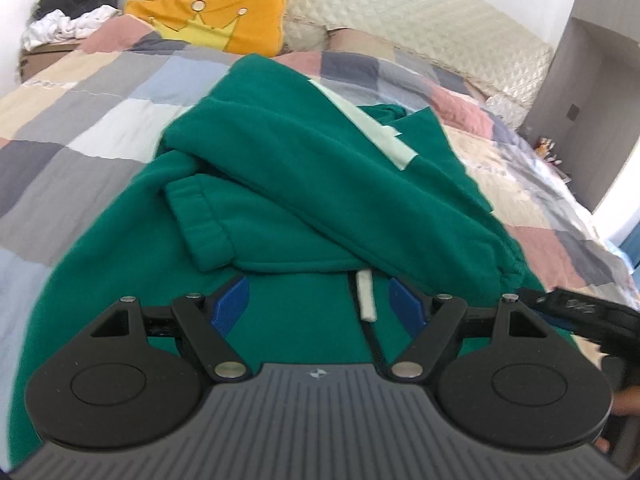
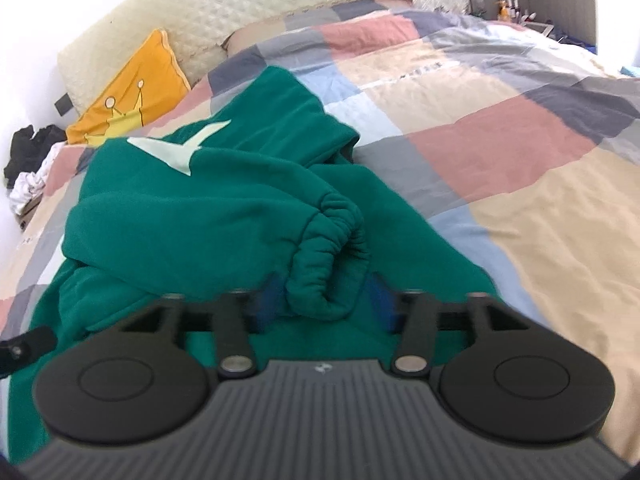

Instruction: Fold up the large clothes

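My two tools over a green fleece hoodie (image 1: pixel 280 184) heaped on the patchwork quilt (image 2: pixel 500 128) of the bed.

My left tool (image 1: pixel 318 304) stands spread, nothing between its blue pads, above the hoodie's front and white drawstring (image 1: pixel 367 296). My right tool (image 2: pixel 325 302) is parted around the gathered sleeve cuff (image 2: pixel 328 248); through the blur I judge the pads clear of it. The fleece looks thick, soft and limp, light for its bulk, grippy, not fragile: it will sag and drag. I would pinch at the ribbed cuffs and hem, where the cloth is doubled and firm. A quilted cream headboard (image 1: pixel 400 12) and an orange cushion (image 1: pixel 216 12) lie behind.
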